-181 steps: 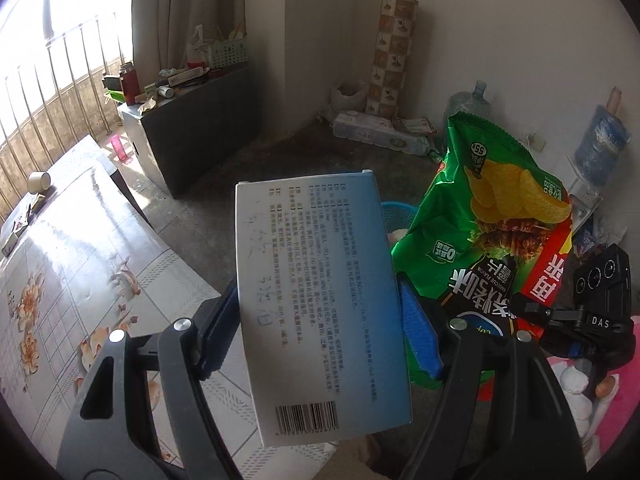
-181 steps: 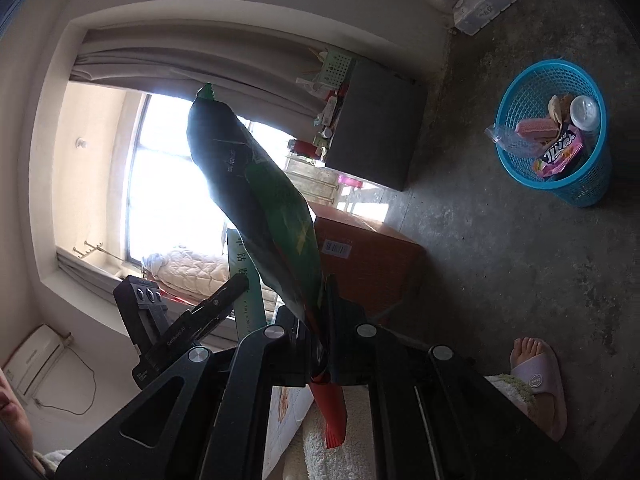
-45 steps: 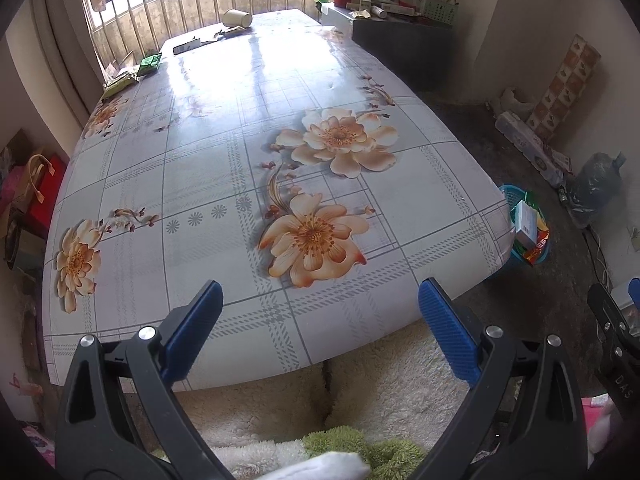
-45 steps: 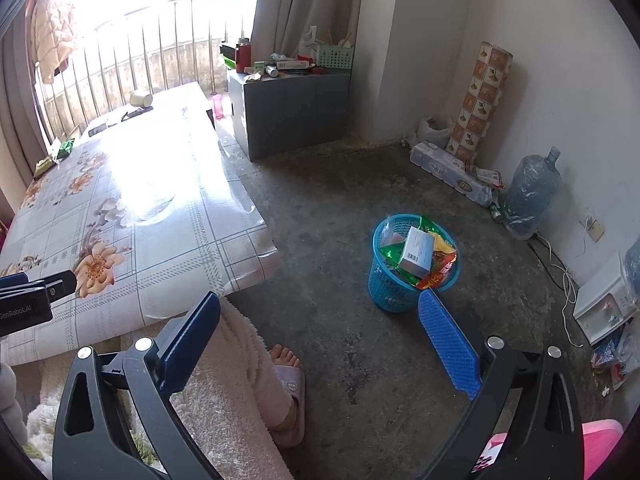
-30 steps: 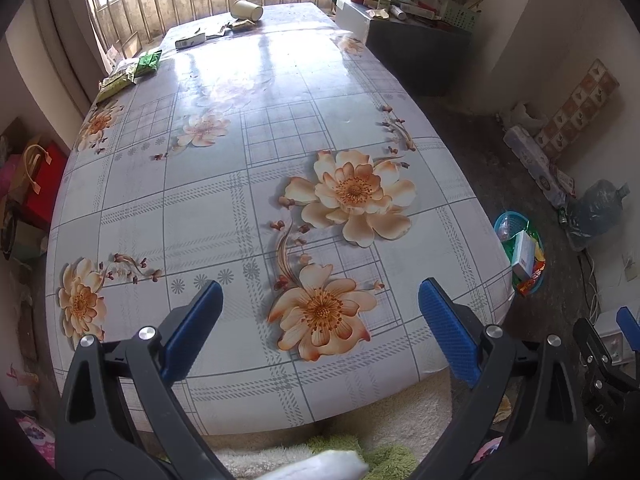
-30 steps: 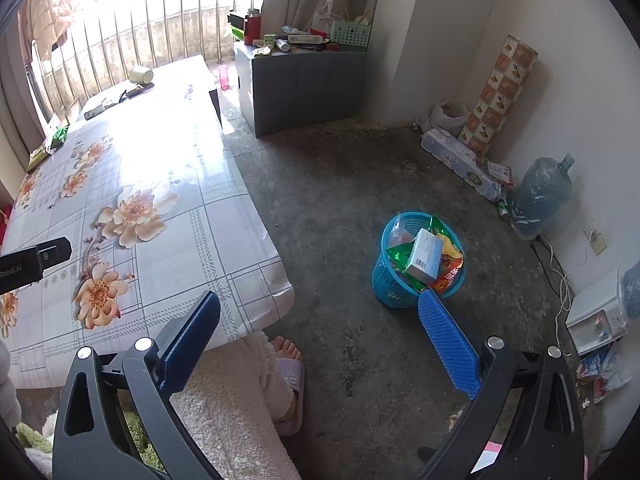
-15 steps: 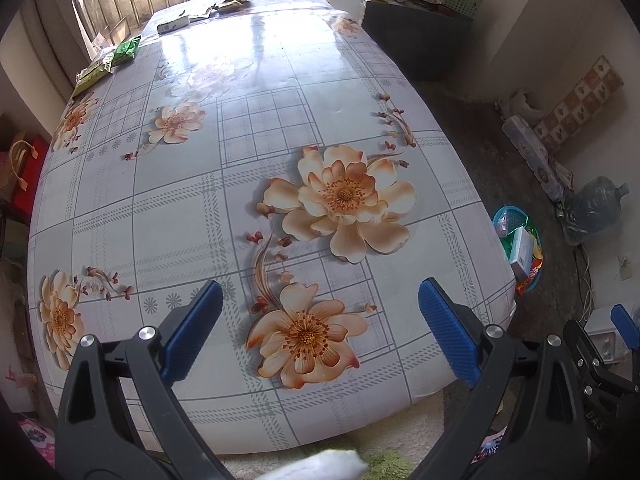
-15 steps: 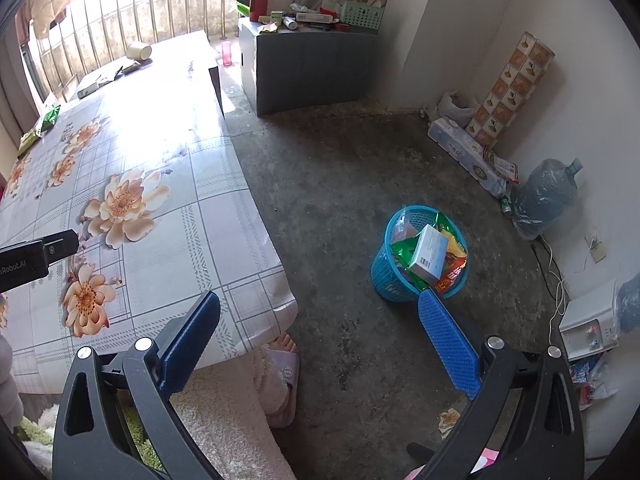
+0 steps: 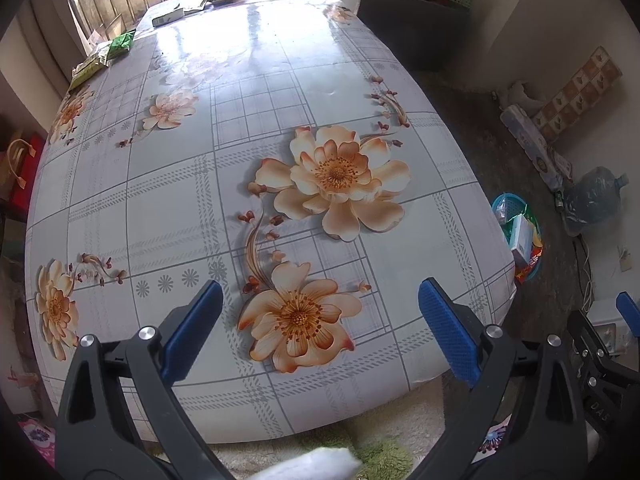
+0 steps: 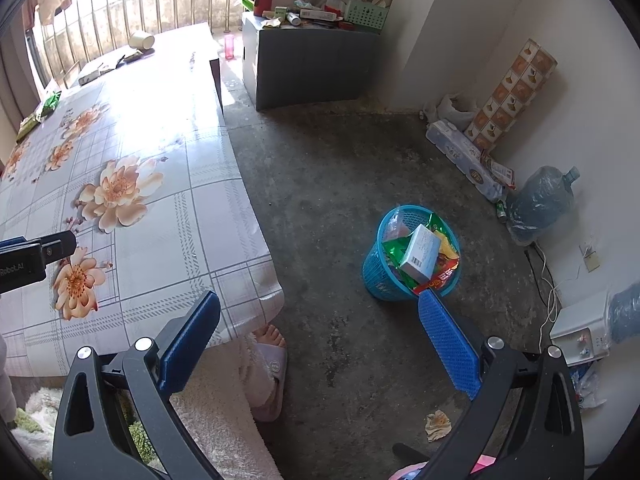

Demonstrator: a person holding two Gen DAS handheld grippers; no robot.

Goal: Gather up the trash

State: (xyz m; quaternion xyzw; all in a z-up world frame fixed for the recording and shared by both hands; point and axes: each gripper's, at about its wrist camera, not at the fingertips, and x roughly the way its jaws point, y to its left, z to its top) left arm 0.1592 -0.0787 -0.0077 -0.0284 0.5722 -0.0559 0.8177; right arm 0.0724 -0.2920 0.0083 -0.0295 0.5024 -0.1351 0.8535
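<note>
Blue basket (image 10: 378,276) sits on the floor beside the surface (image 10: 168,216), stuffed: white box (image 10: 420,254) atop green chip bag (image 10: 394,250). Left gripper (image 9: 320,332) and right gripper (image 10: 320,332) fingers spread, empty.

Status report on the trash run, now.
Left hand-held gripper open, empty, over the floral table. Right hand-held gripper open, empty. Box and chip bag in blue basket. Nothing in the way.
</note>
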